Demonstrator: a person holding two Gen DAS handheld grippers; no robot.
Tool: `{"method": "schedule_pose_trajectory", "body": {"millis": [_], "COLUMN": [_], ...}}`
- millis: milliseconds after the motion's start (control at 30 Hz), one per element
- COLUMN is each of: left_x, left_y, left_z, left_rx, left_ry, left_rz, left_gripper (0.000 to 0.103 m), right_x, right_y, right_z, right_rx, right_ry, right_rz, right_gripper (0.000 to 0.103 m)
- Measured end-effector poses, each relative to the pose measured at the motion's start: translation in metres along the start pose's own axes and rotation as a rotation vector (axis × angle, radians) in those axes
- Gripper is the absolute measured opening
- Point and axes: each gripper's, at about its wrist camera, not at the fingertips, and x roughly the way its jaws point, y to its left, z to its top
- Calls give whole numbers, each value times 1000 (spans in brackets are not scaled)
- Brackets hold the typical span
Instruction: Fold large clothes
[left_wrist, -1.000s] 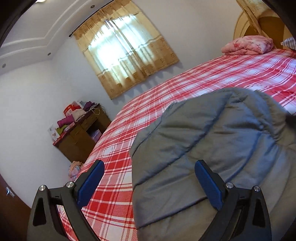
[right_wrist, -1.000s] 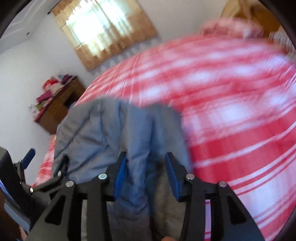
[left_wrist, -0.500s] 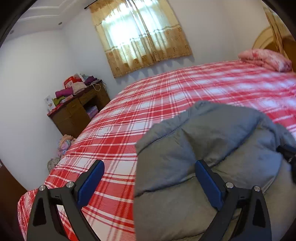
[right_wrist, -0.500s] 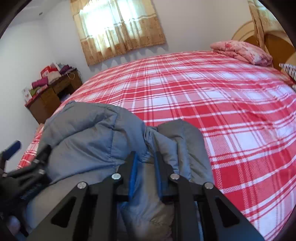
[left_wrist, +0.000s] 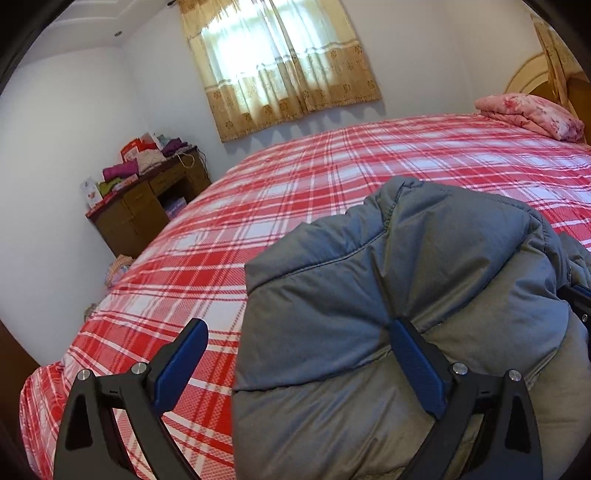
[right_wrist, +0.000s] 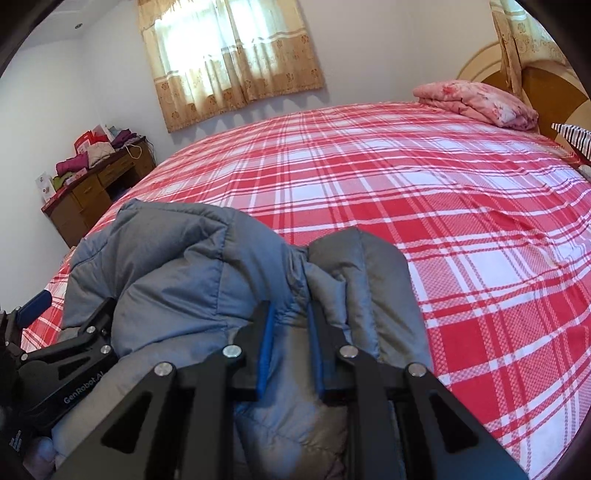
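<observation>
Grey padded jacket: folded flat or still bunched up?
Bunched: the grey padded jacket is heaped in puffy folds on the bed, right gripper pinching it.

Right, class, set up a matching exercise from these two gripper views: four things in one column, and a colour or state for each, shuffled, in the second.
Things:
1. padded jacket
2. bed sheet
3. left hand-held gripper
4. right hand-held gripper

Colour or state:
A. red and white check
B. clamped on a fold of fabric
C. grey
D. jaws wide apart

Pairs: 1-C, 2-A, 3-D, 4-B
</observation>
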Motion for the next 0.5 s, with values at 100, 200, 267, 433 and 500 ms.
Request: {"method": "schedule_pose_trajectory", "body": {"millis": [100,200,267,433,500], "left_x": [3,7,8,10,11], "left_y": [1,2,2,4,4], "left_z": [-1,-2,-3,-4,-4], "left_rx": [-2,-9,-12,-13,-16], "left_ry": [17,31,36,46,49], "left_rz": [-11,-21,-24,-30,-33], "left_gripper": [100,101,101,101,101], "right_x": [3,5,5,9,10], "right_y": [-2,-1,0,0,0], "right_z": [-1,-2,-3,-4,-4], "right_rx": [7,6,2,-2,-2], "right_ry": [6,11,14,26,30], "right_rz": [2,-4,-10,-17,-18], "right_gripper": [20,20,20,19,19]}}
